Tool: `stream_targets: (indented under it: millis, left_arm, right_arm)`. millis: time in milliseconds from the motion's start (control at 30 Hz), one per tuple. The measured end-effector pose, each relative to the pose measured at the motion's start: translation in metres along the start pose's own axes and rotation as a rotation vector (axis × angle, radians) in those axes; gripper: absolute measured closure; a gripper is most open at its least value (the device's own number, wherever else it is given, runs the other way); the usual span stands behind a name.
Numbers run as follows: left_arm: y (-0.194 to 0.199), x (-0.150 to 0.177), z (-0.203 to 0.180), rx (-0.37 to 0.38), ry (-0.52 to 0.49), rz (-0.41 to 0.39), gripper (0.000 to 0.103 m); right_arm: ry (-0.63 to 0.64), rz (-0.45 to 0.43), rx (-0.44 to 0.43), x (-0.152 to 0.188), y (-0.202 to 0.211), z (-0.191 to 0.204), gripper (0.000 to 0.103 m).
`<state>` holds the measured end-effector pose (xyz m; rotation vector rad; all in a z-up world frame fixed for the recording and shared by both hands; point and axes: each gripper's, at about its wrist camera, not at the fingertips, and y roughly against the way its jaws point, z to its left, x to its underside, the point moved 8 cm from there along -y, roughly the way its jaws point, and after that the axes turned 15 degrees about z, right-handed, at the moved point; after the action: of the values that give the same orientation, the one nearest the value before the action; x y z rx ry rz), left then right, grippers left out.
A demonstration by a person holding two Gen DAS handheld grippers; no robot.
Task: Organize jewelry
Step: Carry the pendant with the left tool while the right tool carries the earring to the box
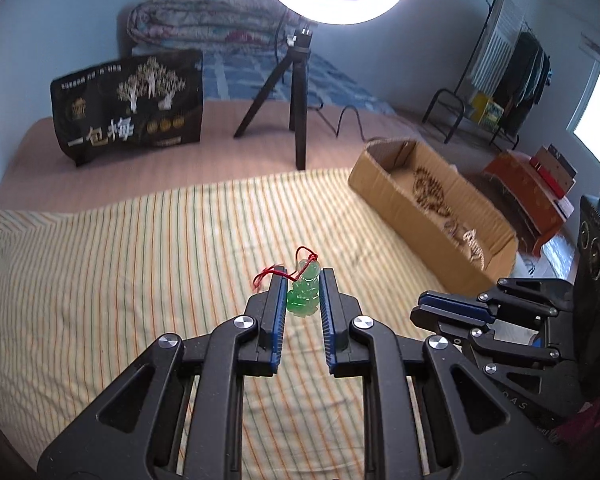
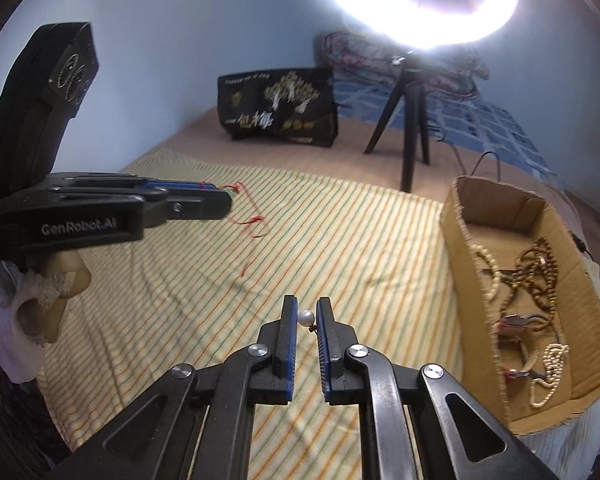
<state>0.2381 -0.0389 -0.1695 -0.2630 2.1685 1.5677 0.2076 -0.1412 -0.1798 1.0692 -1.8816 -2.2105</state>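
Right gripper [image 2: 306,316]: the fingers are clamped on a small white pearl [image 2: 305,317], nearest to the camera and left of the box [image 2: 460,240], above the striped cloth [image 2: 180,320]. A tiny dark part hangs under the pearl; it is too small to say what it is.
Left gripper [image 1: 303,284]: the fingers are closed on a green pendant [image 1: 302,296], held off the cloth, left of the box. Its red cord [image 1: 306,252] loops above the tips, and in the right view it trails down toward the cloth.
Box: open cardboard, right of both grippers, already holding beads [image 2: 540,264] of brown colour and pale strands.
Far side: a black bag [image 1: 128,104] and a tripod [image 1: 296,96] with a ring light stand behind the box.
Risk, pearl: the hold is only at the fingertips, so the round pearl may slip out and roll on the cloth if the grip loosens before the box.
Risk, cord: the loose cord may catch on the box wall or on the other gripper, and pull the pendant out.
Risk, tangling: a drop onto the beads can knot the cord with them.
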Motion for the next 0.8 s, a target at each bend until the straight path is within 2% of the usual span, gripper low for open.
stream_targets:
  millis: [267,467,800]
  left_arm:
    - [0.018,-0.018,-0.018,0.040,0.003,-0.056,0.088]
    - [0.024,-0.032,-0.038,0.077,-0.005,-0.081,0.088]
    - [0.028,-0.071,-0.077,0.142,-0.030,-0.120,0.088]
  right_arm:
    - [-0.063,-0.065,0.030,-0.001,0.030,-0.031,0.096]
    - [-0.137,-0.106,0.060,0.002,0.054,-0.069,0.096]
    - [-0.256,-0.150,0.088,0.008,0.082,-0.127,0.096]
